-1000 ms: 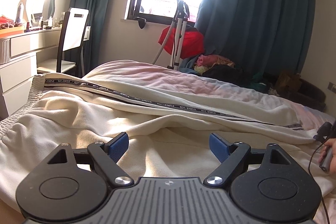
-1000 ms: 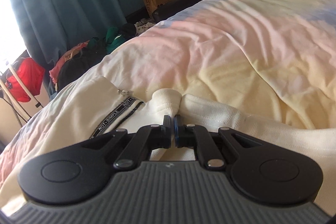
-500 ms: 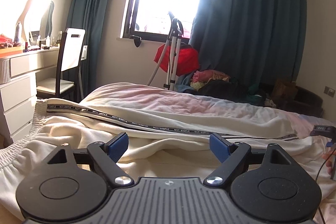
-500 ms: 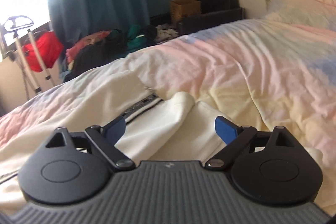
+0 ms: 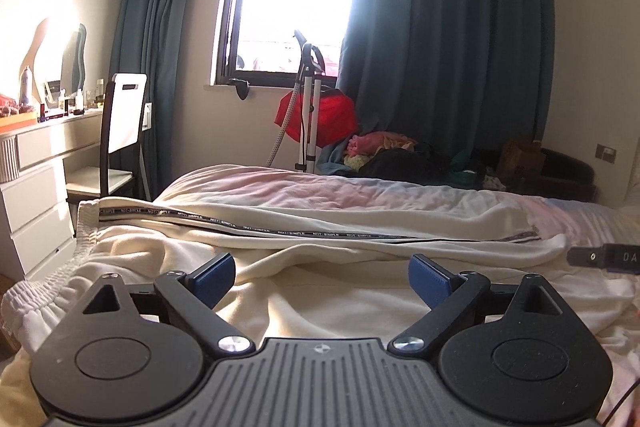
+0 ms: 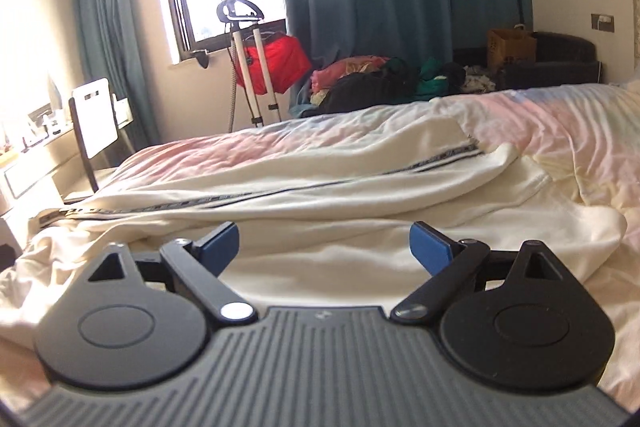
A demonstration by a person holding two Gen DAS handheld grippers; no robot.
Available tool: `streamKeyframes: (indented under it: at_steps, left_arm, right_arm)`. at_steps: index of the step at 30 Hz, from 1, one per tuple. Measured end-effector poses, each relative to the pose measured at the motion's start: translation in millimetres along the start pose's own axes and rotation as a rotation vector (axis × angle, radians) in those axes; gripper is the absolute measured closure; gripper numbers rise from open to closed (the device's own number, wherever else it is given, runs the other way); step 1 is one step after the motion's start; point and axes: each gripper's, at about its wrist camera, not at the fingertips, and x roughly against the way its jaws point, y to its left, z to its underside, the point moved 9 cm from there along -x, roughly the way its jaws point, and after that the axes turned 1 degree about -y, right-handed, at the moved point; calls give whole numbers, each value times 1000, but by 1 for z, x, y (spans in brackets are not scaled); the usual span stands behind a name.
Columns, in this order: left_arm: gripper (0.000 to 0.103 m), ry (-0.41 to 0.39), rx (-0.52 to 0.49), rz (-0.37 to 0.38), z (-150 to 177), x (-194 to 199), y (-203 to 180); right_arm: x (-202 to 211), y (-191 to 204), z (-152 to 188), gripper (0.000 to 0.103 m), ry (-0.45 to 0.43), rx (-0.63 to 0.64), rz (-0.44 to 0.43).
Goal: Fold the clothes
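Cream track trousers [image 5: 320, 239] with a black lettered side stripe [image 5: 312, 233] lie lengthwise across the bed, one leg folded over the other. The elastic waistband [image 5: 48, 287] is at the left. In the right wrist view the trousers [image 6: 320, 195] run left to right, with the leg cuffs [image 6: 532, 175] at the right. My left gripper [image 5: 322, 277] is open and empty, low over the cloth near the waist end. My right gripper [image 6: 324, 245] is open and empty over the leg end. The right gripper's tip [image 5: 604, 257] shows at the right edge of the left wrist view.
The bed has a pastel pink and blue cover [image 5: 360, 187]. A white chair [image 5: 120, 131] and a dresser [image 5: 36, 167] stand at the left. A garment steamer [image 5: 308, 115] with a red bag, a clothes pile [image 5: 392, 155] and dark curtains are beyond the bed.
My right gripper opened and let go of the trouser cuff, then drew back and turned left toward the window. My left gripper stayed open and tilted up a little.
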Motion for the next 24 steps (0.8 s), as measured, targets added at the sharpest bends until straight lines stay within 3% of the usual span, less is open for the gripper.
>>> streamKeyframes:
  at_steps: [3,7,13,17,24]
  left_arm:
    - [3,29,40,-9,10,14,12]
    - [2,89,81,-86,22,25,46]
    - [2,266,406,-178,38,34,130]
    - [2,353,679,-213,54,32,180]
    - [11,344,906,-171,71,15,220]
  right_arm:
    - [9,-2,2,9,-2,24,25]
    - [13,-15,-1,9,-12,-26,50]
    - [6,-40,6,9,20,-102,79]
    - [1,-59,10,9,39,-151,112]
    - [-11,-100,13,9,64,-266,191]
